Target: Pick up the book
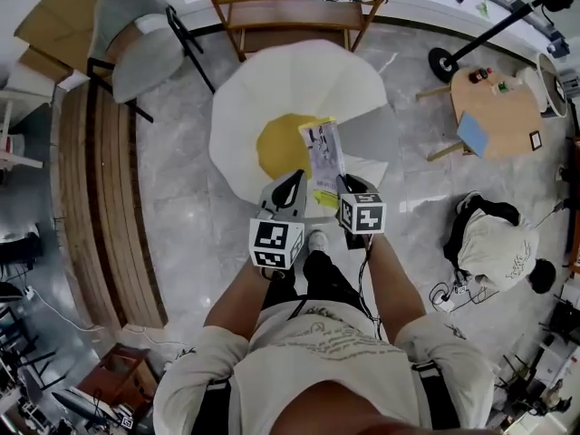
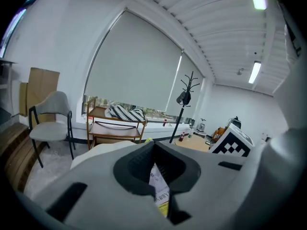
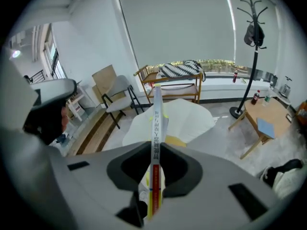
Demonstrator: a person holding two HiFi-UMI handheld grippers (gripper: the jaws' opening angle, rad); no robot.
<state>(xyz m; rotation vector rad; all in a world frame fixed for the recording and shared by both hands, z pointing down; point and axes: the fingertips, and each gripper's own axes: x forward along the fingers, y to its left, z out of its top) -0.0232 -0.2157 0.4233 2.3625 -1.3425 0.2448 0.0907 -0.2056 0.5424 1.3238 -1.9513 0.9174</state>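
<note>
A thin book [image 1: 323, 156] with a white and yellow cover hangs in the air above the white round table [image 1: 299, 84], and both grippers hold it. My left gripper [image 1: 294, 191] is shut on its near left edge. In the left gripper view the book's pages [image 2: 161, 191] stand between the dark pads of the left gripper [image 2: 158, 178]. My right gripper [image 1: 348, 188] is shut on the near right edge. In the right gripper view the book's spine [image 3: 156, 123] runs upright through the narrow gap of the right gripper [image 3: 154, 176].
A yellow cushion or cloth [image 1: 275, 145] lies on the white table. Behind it stand a wooden shelf rack [image 1: 290, 12] and a grey chair [image 1: 136, 39]. At the right are a small wooden table [image 1: 494, 107], a coat stand base [image 1: 443, 62] and a crouched person [image 1: 494, 247].
</note>
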